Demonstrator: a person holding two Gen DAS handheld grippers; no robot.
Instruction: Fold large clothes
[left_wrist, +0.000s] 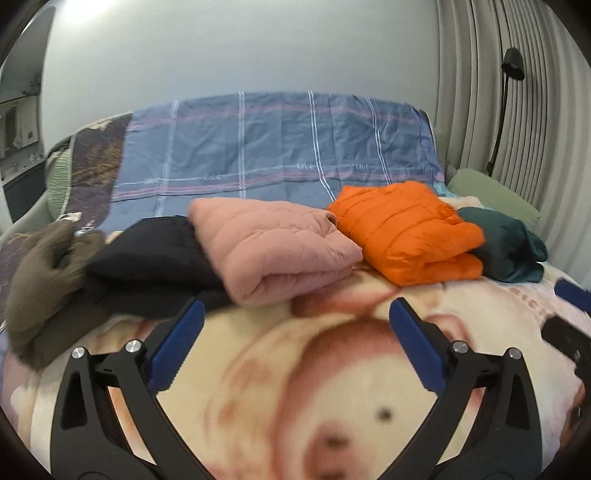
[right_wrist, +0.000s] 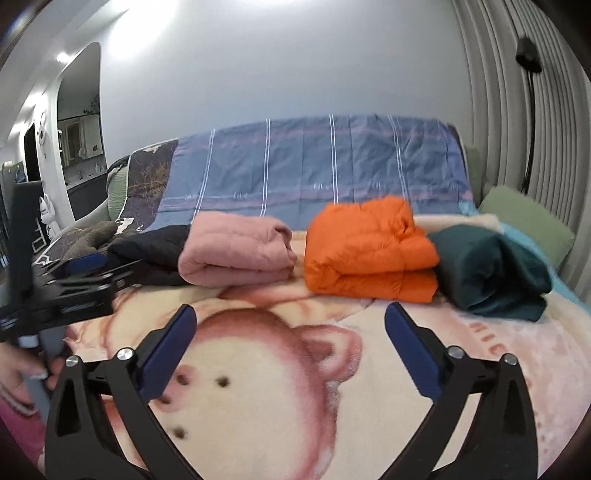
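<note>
The left gripper (left_wrist: 295, 314) has its jaws spread wide and holds nothing; it hovers above the cream blanket with a pink bear print (left_wrist: 258, 387). The right gripper (right_wrist: 290, 321) is also wide apart and empty over this blanket. Beyond them lie in a row the folded pink quilted jacket (left_wrist: 273, 243), the folded orange puffer jacket (left_wrist: 402, 236) and the dark green folded garment (left_wrist: 509, 247).

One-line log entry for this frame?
left gripper: open, empty | right gripper: open, empty | pink, orange, green jackets: folded
</note>
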